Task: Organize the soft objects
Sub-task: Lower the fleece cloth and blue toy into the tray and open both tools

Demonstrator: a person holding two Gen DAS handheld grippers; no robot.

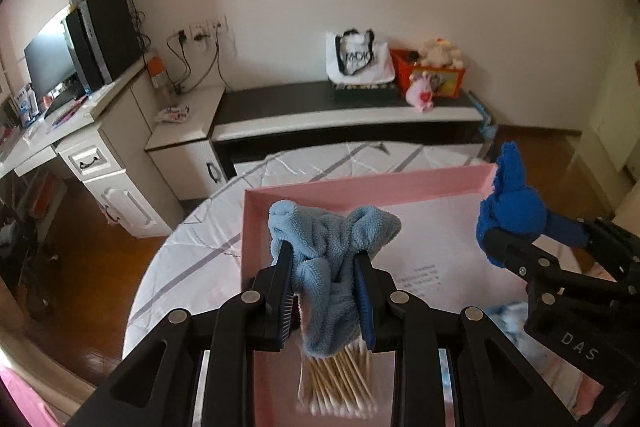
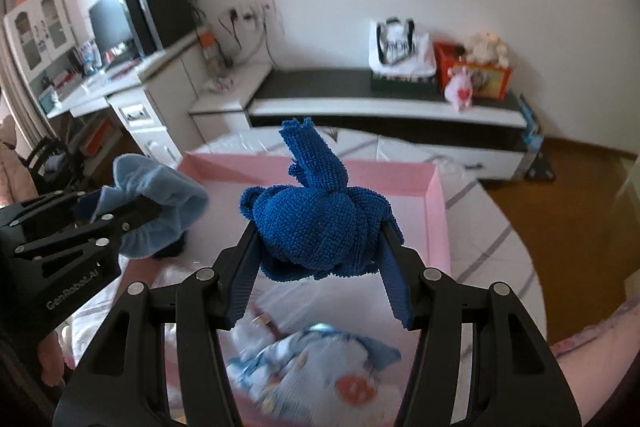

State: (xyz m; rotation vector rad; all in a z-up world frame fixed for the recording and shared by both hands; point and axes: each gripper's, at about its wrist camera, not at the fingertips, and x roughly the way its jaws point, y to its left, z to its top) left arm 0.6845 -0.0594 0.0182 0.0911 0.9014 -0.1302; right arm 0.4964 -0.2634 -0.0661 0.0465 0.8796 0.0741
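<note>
The tray (image 1: 360, 193) lies on the round table (image 1: 192, 251), with the low cabinet (image 1: 344, 115) behind it along the wall. The bag (image 1: 358, 59) and the toy box (image 1: 434, 73) stand side by side on that cabinet, box to the right; the desk (image 1: 60, 131) stands left. Cotton swabs (image 1: 340, 383) lie in the tray at its near edge, a patterned cloth (image 2: 316, 367) to their right.

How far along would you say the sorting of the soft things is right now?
Done: nothing soft clearly lies in the pink box yet. In hand: the left tool grips a light blue cloth and the right tool a dark blue cloth, both over the box. Left: setting them down, plus the patterned cloth below.
</note>
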